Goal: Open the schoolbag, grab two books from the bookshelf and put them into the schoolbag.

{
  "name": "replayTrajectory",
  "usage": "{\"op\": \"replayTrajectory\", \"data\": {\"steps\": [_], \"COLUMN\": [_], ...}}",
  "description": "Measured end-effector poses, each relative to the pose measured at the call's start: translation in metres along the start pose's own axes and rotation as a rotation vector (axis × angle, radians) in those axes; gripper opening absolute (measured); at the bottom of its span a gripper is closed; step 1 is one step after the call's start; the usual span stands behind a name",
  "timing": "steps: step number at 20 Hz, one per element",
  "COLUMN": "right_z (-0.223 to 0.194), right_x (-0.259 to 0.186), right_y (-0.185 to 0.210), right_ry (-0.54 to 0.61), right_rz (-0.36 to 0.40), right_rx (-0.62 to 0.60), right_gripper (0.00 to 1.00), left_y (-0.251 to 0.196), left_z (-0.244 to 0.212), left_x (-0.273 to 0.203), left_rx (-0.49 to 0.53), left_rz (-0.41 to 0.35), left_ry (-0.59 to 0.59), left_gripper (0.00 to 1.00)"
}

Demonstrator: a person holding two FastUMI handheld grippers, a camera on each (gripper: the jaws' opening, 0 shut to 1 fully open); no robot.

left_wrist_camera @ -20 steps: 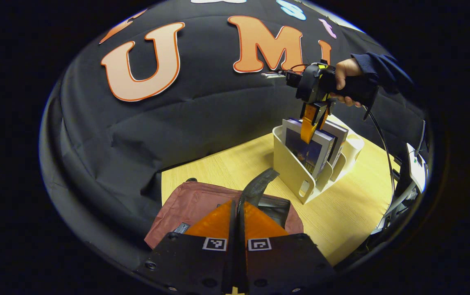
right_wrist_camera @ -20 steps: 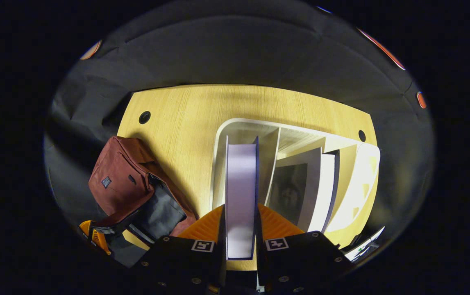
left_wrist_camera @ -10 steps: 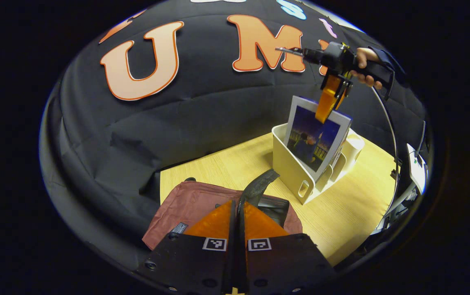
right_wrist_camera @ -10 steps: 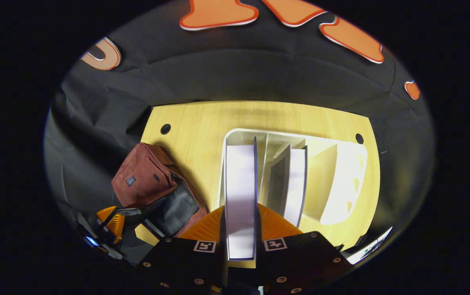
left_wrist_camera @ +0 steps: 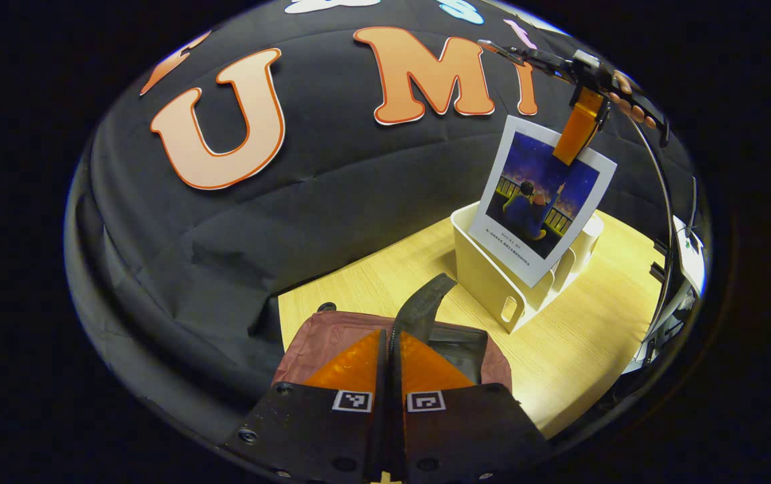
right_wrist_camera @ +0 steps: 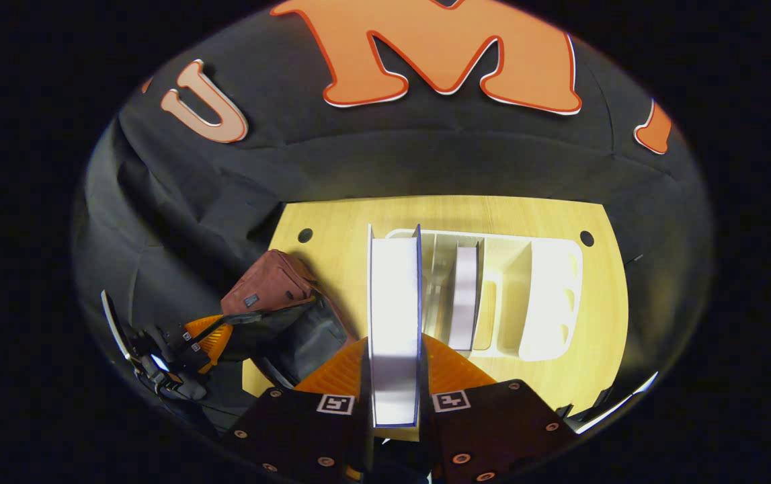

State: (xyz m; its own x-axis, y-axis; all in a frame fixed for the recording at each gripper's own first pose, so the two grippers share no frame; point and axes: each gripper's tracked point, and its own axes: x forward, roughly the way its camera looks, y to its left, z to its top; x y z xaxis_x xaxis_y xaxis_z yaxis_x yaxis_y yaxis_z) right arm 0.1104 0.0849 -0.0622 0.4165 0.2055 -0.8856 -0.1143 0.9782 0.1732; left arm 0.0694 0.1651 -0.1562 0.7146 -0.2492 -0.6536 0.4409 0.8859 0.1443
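Note:
My right gripper (right_wrist_camera: 393,341) is shut on the top edge of a white-bordered book (right_wrist_camera: 393,302). In the left gripper view, that book (left_wrist_camera: 538,196) hangs with its night-scene cover facing me, its lower end just above the white bookshelf (left_wrist_camera: 493,286), with the right gripper (left_wrist_camera: 577,134) clamped on top. A second book (right_wrist_camera: 466,296) stands in the bookshelf (right_wrist_camera: 550,296). The maroon schoolbag (left_wrist_camera: 321,333) lies on the wooden table with its dark mouth open. My left gripper (left_wrist_camera: 390,334) is shut on the bag's black strap (left_wrist_camera: 422,306) and holds it up. In the right gripper view, the left gripper (right_wrist_camera: 214,333) sits by the schoolbag (right_wrist_camera: 267,296).
The light wooden table (left_wrist_camera: 580,336) has cable holes near its back edge (right_wrist_camera: 305,235). A hand (left_wrist_camera: 630,101) holds the right gripper, with a cable running down from it. White equipment (left_wrist_camera: 687,259) stands off the table's right edge.
The right gripper has lifted the book straight up out of the bookshelf's left slot. The left gripper keeps hold of the bag strap and has barely moved.

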Motion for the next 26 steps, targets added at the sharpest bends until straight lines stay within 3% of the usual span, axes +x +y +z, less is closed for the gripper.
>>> {"op": "replayTrajectory", "data": {"steps": [3, 7, 13, 19, 20, 22, 24, 26], "right_z": [-0.004, -0.021, -0.068, -0.110, -0.116, -0.124, -0.132, -0.142], "right_x": [-0.019, -0.032, -0.006, 0.017, 0.020, 0.029, 0.040, 0.059], "right_y": [0.009, 0.026, 0.046, 0.076, 0.083, 0.096, 0.113, 0.127], "right_ry": [-0.051, -0.103, -0.070, -0.003, 0.002, 0.017, 0.034, 0.049], "right_rz": [0.063, 0.203, 0.331, 0.409, 0.420, 0.436, 0.450, 0.455], "right_rx": [0.028, 0.145, 0.299, 0.353, 0.359, 0.369, 0.378, 0.413], "right_gripper": [0.27, 0.28, 0.26, 0.25, 0.25, 0.25, 0.25, 0.25], "left_y": [0.007, 0.012, 0.023, 0.031, 0.029, 0.025, 0.023, 0.019], "left_z": [0.001, 0.005, 0.012, 0.024, 0.025, 0.026, 0.027, 0.026], "left_x": [-0.005, -0.006, -0.008, -0.010, -0.011, -0.009, -0.009, -0.008], "left_rx": [-0.001, -0.003, -0.013, -0.007, -0.005, -0.005, -0.008, -0.010], "left_rz": [0.008, 0.014, 0.010, 0.013, 0.009, -0.002, -0.005, -0.015], "left_ry": [0.006, 0.008, 0.026, 0.028, 0.030, 0.036, 0.039, 0.043], "left_gripper": [0.05, 0.05, 0.05, 0.05, 0.00, 0.05, 0.00, 0.05]}}
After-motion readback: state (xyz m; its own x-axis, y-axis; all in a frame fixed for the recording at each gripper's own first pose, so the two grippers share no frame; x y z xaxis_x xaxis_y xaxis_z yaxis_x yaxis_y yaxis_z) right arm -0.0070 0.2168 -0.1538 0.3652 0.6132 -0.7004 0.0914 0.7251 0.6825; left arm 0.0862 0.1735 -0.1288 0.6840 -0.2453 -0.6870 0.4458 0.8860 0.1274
